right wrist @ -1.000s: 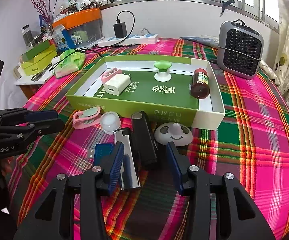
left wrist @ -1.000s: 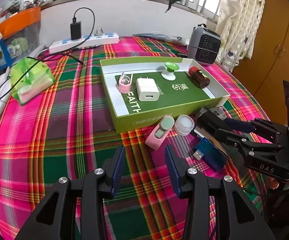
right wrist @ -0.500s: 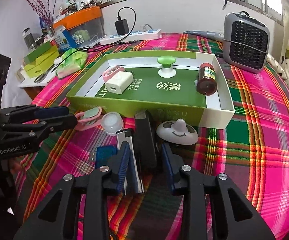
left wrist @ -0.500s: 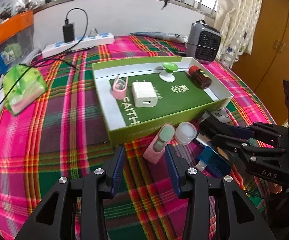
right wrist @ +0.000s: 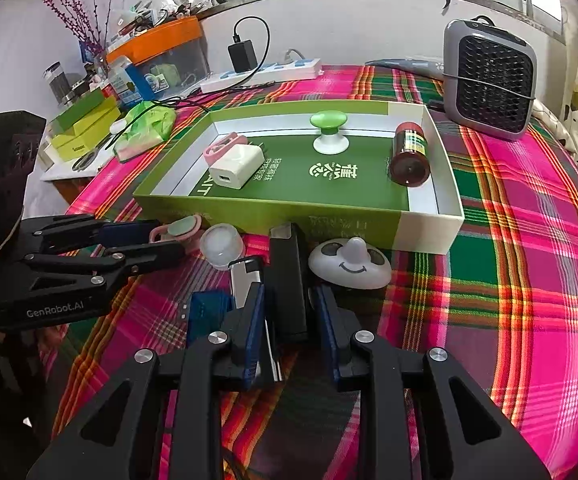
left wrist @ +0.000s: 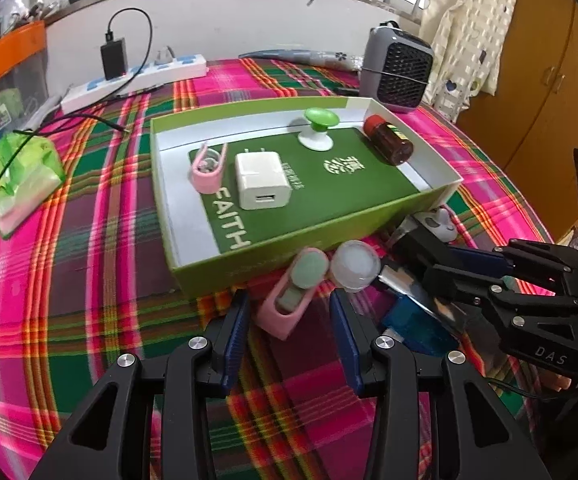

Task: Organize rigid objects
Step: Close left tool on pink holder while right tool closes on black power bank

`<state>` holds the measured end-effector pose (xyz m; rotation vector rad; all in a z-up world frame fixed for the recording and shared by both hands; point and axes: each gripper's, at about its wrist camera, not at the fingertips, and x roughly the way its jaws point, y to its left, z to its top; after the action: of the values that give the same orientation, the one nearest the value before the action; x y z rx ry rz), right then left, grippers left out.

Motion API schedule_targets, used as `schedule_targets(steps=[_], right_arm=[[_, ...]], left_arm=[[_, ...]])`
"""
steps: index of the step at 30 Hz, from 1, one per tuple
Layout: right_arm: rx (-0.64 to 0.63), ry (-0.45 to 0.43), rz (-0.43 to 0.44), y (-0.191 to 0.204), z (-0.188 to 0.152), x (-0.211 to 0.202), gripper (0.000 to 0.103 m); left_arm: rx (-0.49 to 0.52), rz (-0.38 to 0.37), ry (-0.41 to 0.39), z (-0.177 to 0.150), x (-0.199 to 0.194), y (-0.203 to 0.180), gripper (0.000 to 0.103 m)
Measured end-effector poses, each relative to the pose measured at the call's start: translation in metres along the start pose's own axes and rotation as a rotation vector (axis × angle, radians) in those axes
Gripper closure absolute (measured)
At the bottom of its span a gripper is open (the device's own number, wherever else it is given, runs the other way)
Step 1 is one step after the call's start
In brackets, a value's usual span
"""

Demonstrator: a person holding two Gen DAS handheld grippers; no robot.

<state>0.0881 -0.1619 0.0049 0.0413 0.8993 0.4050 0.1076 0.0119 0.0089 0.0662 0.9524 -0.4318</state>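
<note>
A green box (left wrist: 373,216) (right wrist: 249,212) holds a pink clip, a white charger (left wrist: 262,184), a green-topped knob (left wrist: 316,128) and a brown bottle (left wrist: 387,144). In front of it lie a pink clip with a green pad (left wrist: 295,294), a clear cap (left wrist: 355,266), a silver lighter (right wrist: 245,280), a blue USB stick (right wrist: 207,312), a black bar (right wrist: 287,280) and a white smiley knob (right wrist: 349,264). My left gripper (left wrist: 289,316) is open, its fingers on either side of the pink clip. My right gripper (right wrist: 289,312) stands around the black bar, jaws narrowed close to it.
A grey heater (right wrist: 489,76) stands behind the box at the right. A power strip with a black adapter (left wrist: 137,76) lies at the back. A green tissue pack (left wrist: 21,176) lies left. Storage boxes (right wrist: 85,128) stand on a side shelf.
My left gripper has moved forward until its fingers flank the pink clip. My right gripper has moved forward over the black bar and its jaws have narrowed.
</note>
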Motion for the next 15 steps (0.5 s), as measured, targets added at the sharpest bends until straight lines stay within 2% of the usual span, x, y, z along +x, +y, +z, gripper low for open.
schedule_targets(steps=[7,15], right_arm=[[0.000,-0.013,0.004,-0.001,-0.004,-0.009,0.077],[-0.005,-0.008,-0.004,-0.004,-0.014,-0.018,0.077]], left_arm=[[0.012,-0.031,0.000,-0.006,-0.002,-0.014,0.063],[-0.020,0.000,-0.004,-0.002,0.002,-0.012,0.063]])
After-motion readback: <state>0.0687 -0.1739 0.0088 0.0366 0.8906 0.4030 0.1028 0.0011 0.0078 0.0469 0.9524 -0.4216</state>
